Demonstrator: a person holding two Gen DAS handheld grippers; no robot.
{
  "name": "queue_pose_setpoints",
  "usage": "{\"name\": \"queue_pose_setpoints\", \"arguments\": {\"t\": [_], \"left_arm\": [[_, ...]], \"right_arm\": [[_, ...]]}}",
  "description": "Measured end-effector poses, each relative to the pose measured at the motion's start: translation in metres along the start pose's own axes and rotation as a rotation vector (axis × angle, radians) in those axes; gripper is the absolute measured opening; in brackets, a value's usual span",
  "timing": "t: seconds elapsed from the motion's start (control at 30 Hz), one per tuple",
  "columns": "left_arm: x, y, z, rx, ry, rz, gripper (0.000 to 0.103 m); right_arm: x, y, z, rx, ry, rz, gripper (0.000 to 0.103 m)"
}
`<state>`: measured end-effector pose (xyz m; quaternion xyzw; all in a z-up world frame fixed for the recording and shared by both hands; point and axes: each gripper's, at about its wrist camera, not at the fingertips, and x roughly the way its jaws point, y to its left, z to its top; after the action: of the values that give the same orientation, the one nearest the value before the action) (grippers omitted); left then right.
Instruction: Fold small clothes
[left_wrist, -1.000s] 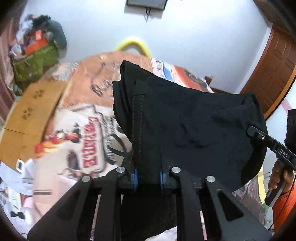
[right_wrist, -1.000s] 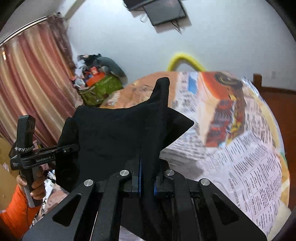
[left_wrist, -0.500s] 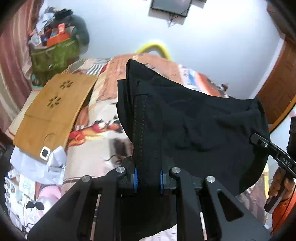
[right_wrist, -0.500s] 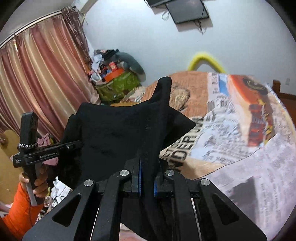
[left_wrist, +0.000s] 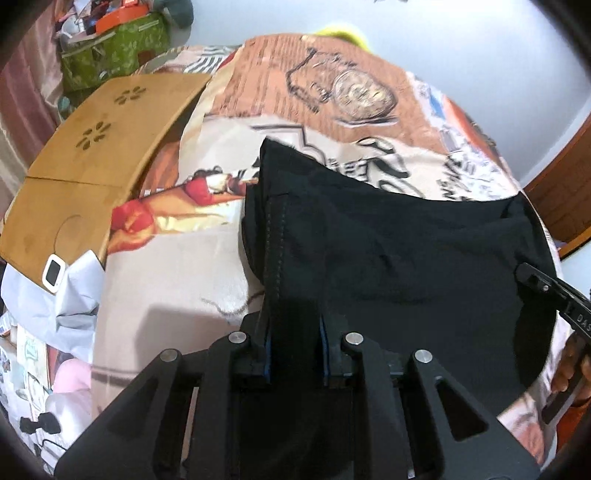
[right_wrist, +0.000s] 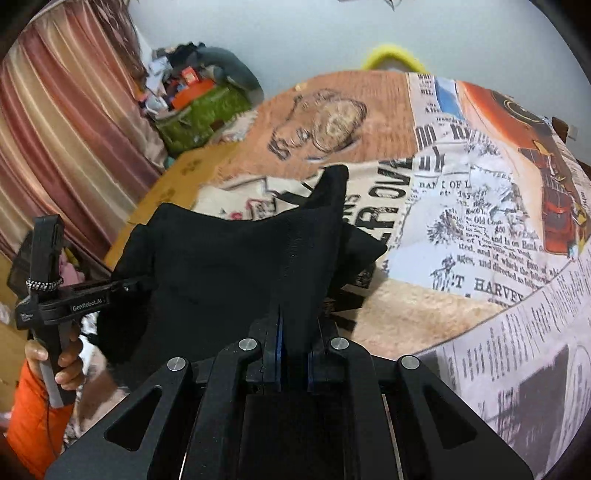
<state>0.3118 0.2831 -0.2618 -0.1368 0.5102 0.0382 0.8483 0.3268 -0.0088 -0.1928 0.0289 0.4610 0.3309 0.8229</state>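
Both sets of jaws are pressed together on cloth: the left gripper (left_wrist: 293, 354) pinches a stitched hem of the black garment (left_wrist: 399, 251), and the right gripper (right_wrist: 293, 350) pinches the opposite edge of the same piece. The garment hangs spread between the two tools, above the newspaper-print bedspread (right_wrist: 472, 206); whether its lower edge touches the bed cannot be told. It looks light, thin and limp, sagging in the middle, so it will likely drape and crease readily; the doubled hems and corners seem the firmest places to hold. Its long axis runs side to side from one gripper to the other, with a loose corner poking up beyond each pair of jaws toward the far wall.
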Motion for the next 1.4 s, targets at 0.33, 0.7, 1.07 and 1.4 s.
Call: {"name": "queue_pose_setpoints", "arguments": {"t": [0.33,0.7,1.07,1.4], "left_arm": [[0.001,0.006,0.009,-0.006,-0.086,0.181,0.062],[-0.099,-0.023,0.0,0.036,-0.243,0.167,0.062],[-0.287,-0.102,-0.058,0.155,-0.601,0.077,0.062],[-0.378,-0.147,-0.148,0.192,-0.853,0.088,0.066]], "right_arm": [[0.01,-0.007,-0.003,-0.088,0.007,-0.142,0.037],[-0.058,0.012,-0.002,-0.137,-0.113,-0.147,0.042],[-0.211,0.076,-0.014,-0.208,-0.44,-0.021,0.042],[-0.297,0.126,-0.07,-0.302,-0.655,0.03,0.042]]}}
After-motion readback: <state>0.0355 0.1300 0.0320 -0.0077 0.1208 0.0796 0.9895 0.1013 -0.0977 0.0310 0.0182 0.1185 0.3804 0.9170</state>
